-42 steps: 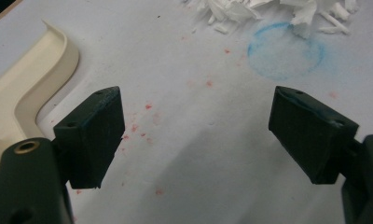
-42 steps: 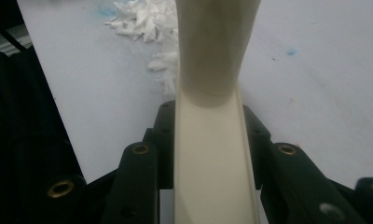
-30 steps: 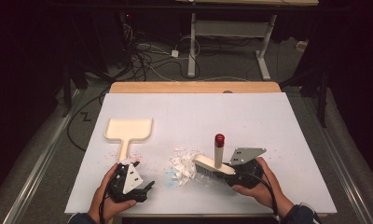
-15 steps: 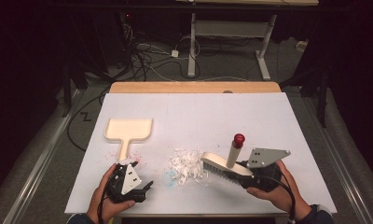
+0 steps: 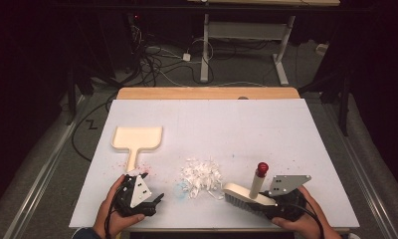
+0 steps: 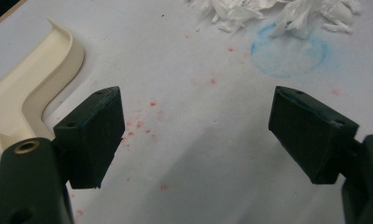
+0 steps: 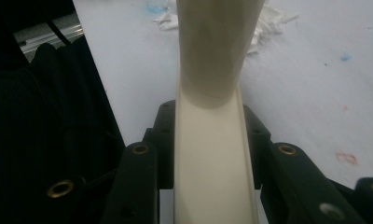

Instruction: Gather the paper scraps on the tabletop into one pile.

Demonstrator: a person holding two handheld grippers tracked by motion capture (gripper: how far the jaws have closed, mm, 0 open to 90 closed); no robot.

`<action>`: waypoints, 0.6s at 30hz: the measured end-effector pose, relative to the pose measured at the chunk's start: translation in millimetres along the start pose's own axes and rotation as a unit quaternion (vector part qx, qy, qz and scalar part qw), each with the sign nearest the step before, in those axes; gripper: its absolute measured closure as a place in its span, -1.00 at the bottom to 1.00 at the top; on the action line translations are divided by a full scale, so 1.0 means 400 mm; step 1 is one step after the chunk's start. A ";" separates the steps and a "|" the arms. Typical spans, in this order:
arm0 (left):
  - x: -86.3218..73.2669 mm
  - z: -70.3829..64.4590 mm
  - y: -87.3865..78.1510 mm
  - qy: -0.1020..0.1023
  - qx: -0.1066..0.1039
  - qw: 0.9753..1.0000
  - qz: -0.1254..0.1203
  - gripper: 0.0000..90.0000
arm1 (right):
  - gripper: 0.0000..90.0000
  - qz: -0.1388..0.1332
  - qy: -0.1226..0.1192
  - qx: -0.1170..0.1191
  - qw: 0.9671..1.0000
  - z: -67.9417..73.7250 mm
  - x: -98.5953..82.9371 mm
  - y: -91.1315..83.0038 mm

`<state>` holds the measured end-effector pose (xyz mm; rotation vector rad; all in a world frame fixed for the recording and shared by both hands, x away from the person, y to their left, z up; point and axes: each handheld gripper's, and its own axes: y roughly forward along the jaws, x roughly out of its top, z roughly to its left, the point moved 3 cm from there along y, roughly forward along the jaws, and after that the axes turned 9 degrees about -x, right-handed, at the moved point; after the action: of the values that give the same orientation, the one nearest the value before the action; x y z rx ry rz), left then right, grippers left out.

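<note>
White paper scraps (image 5: 201,175) lie heaped near the front middle of the table (image 5: 266,129), beside a faint blue ring (image 6: 288,55) drawn on the surface. The work in hand looks like sweeping them up. To the right of the heap, the right gripper (image 5: 281,208) is clamped on the pale back of a small brush (image 5: 247,195); in the right gripper view its jaws press both sides of the cream body (image 7: 212,154). The brush sits low at the table's front edge with its bristles down and its red-tipped handle (image 5: 259,175) standing up, probably so a stroke leftward would push the scraps along, though whether the bristles touch the table is hard to tell from here.

On the far side of the heap lies a cream dustpan (image 5: 136,140), flat, its handle pointing toward the person. The left gripper (image 5: 146,201) rests just short of that handle, jaws spread wide with nothing between them, which suits a reach for the handle to steady the pan. Red specks (image 6: 145,125) dot the table between the jaws. The scraps are well apart from the pan's mouth, so little of the sweeping seems done.
</note>
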<state>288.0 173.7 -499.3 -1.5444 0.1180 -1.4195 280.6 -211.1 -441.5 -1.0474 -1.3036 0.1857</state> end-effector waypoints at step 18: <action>-0.006 0.009 -0.005 -0.007 -0.001 1.000 -0.006 -0.61 | 0.50 -0.054 -0.056 0.004 0.997 0.023 0.150 0.101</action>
<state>288.9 178.2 -499.0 -1.5579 0.1025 -1.4182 309.2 -145.3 -429.6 -0.9686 -1.4563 0.1702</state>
